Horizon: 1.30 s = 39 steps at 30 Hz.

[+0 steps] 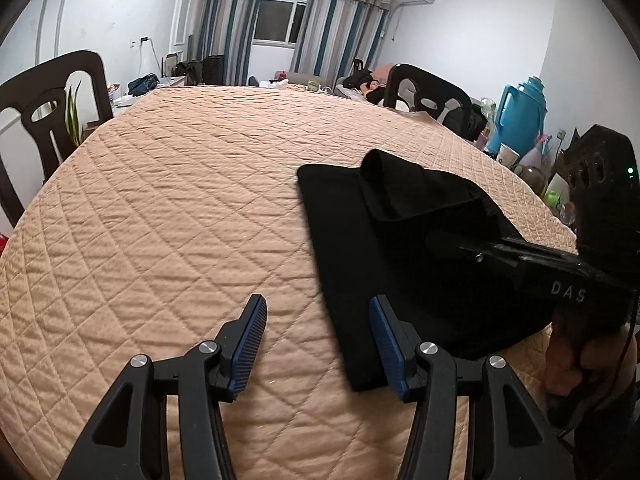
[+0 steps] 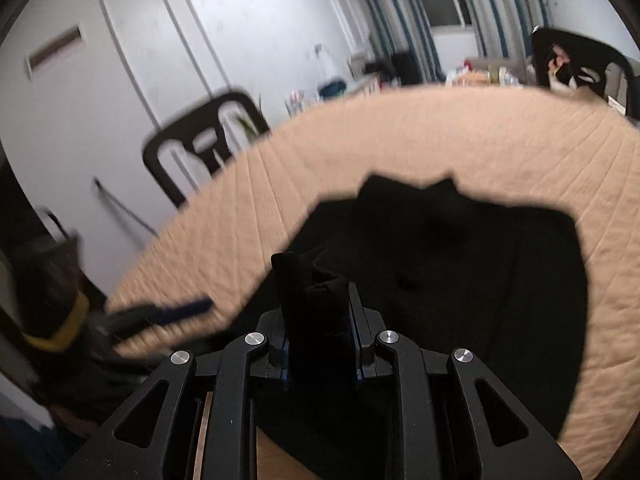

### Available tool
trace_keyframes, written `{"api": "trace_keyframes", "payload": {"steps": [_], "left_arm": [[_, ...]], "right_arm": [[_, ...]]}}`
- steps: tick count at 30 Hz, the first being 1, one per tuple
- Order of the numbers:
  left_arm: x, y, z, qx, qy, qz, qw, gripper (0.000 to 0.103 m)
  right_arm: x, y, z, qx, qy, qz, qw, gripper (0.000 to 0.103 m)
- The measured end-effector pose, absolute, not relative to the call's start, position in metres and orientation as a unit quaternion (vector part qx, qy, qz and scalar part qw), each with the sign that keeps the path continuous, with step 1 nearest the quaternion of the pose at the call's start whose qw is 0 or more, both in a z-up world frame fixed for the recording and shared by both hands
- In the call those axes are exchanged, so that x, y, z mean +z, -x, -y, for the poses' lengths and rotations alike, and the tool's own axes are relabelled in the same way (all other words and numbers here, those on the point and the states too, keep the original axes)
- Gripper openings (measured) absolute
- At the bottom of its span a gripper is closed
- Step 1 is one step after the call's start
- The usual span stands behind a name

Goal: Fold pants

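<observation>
Quilted cover (image 1: pixel 180 208): peach fabric stitched in a diamond pattern, soft and matte, spread over the whole work surface and filling the middle of both views.

Pants (image 1: pixel 384 248): black, lying partly folded on the cover at centre right of the left wrist view; a loose flap stood up at their upper edge. In the right wrist view they filled the lower centre, with a bunched fold raised into the fingers.

Handling, pants: judged light, limp and non-slip, likely to sag and unfold if lifted by one point; best taken at a doubled edge or corner, with a second hold on the near hem at lower centre.

Chairs (image 1: pixel 52 120): dark, rigid, with cut-out backs, at the left edge and at upper right beyond the cover.

Thermos jug (image 1: pixel 520 116): teal plastic, smooth and rounded, at the right edge.

Right gripper (image 2: pixel 318 320): black frame with blue pads, fingers clamped on the bunched fold of pants; view blurred.

Left gripper (image 1: pixel 318 348): black frame, ribbed blue pads, fingers apart and holding nothing, the pants' near corner just behind its right-hand finger.
</observation>
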<state>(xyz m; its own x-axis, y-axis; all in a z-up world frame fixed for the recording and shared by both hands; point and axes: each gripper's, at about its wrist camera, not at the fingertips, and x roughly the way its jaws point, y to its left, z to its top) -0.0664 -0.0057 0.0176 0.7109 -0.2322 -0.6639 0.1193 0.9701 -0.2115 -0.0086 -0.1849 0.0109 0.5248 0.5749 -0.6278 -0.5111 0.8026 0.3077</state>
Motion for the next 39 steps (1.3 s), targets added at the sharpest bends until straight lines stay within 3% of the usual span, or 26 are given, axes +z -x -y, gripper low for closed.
{"api": "trace_keyframes", "payload": {"steps": [7, 21, 28, 36, 39], "left_arm": [[0.015, 0.071, -0.006, -0.092, 0.095, -0.368, 0.920, 0.057], [0.013, 0.076, -0.017, -0.079, 0.101, -0.371, 0.920, 0.056], [0.014, 0.081, -0.023, -0.077, 0.103, -0.371, 0.920, 0.056], [0.030, 0.086, -0.031, -0.075, 0.106, -0.352, 0.927, 0.057], [0.037, 0.086, -0.027, -0.088, 0.108, -0.344, 0.929, 0.057]], "right_arm": [[0.036, 0.012, 0.172, 0.311, -0.022, -0.342, 0.887, 0.022], [0.021, 0.026, 0.138, 0.341, 0.037, -0.353, 0.871, 0.023], [0.022, 0.030, 0.135, 0.361, 0.035, -0.362, 0.859, 0.044], [0.053, 0.051, 0.168, 0.372, -0.019, -0.297, 0.879, 0.045], [0.048, 0.051, 0.210, 0.315, -0.050, -0.308, 0.896, 0.045]]}}
